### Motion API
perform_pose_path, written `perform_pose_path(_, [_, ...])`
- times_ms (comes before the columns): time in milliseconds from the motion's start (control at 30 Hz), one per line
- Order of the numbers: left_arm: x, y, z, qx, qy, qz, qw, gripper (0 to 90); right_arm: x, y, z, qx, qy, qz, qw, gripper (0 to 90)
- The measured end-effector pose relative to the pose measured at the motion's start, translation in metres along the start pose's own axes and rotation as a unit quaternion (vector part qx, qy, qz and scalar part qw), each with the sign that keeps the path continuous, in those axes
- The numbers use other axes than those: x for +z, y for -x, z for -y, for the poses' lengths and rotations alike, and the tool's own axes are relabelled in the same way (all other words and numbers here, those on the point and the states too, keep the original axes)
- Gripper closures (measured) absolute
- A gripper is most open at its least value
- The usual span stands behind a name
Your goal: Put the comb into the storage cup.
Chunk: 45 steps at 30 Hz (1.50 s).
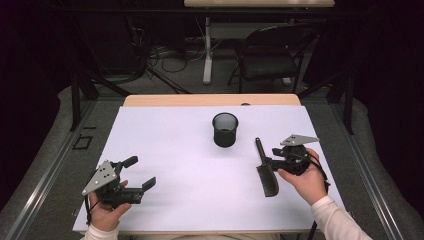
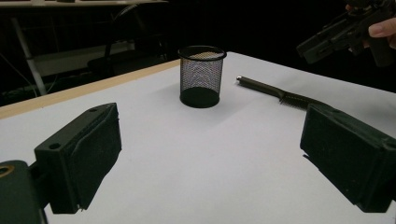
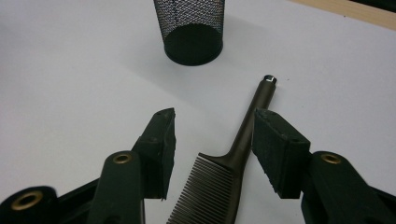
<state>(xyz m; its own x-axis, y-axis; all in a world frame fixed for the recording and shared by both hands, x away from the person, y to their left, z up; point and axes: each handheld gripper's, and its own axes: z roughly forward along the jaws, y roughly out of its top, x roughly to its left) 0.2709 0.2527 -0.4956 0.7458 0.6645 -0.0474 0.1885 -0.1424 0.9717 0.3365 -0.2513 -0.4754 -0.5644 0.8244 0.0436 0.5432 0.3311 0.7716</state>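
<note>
Comb lies flat on the worktop between my right tool's spread jaws, handle aimed at the mesh cup, ready for pinching; my left tool waits spread too.

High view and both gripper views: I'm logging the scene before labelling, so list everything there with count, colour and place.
Comb: one, dark, flat on the table's right part, its handle between the right hand-held gripper's open jaws, not yet clamped.
Mesh cup: one, black, upright near the table's far middle.
Table: one, white top with a wooden far edge.
Folding chair: one, black, on the floor beyond the table.
Left hand-held gripper: one, black with a grey plate, over the near left, jaws open.
Right hand-held gripper: one, black with a grey plate, at the comb.
</note>
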Motion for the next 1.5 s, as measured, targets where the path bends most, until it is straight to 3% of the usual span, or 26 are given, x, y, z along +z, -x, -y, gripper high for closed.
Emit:
perform_pose_path(267, [0.0,0.001,0.0,0.001,-0.002,0.0,1.0,6.1,0.0,0.003,-0.011,-0.003,-0.036,-0.002,0.9993,55.8])
perform_pose_path(967, [0.002,0.0,0.001,-0.002,-0.005,0.004,1.0,7.3,0.017,0.008,-0.035,-0.03,-0.107,0.003,0.9938,90.0])
perform_pose_path(1500, [0.002,-0.001,0.002,-0.006,-0.006,0.001,1.0,7.3,0.048,0.021,-0.046,-0.023,-0.135,0.006,0.9906,89.9])
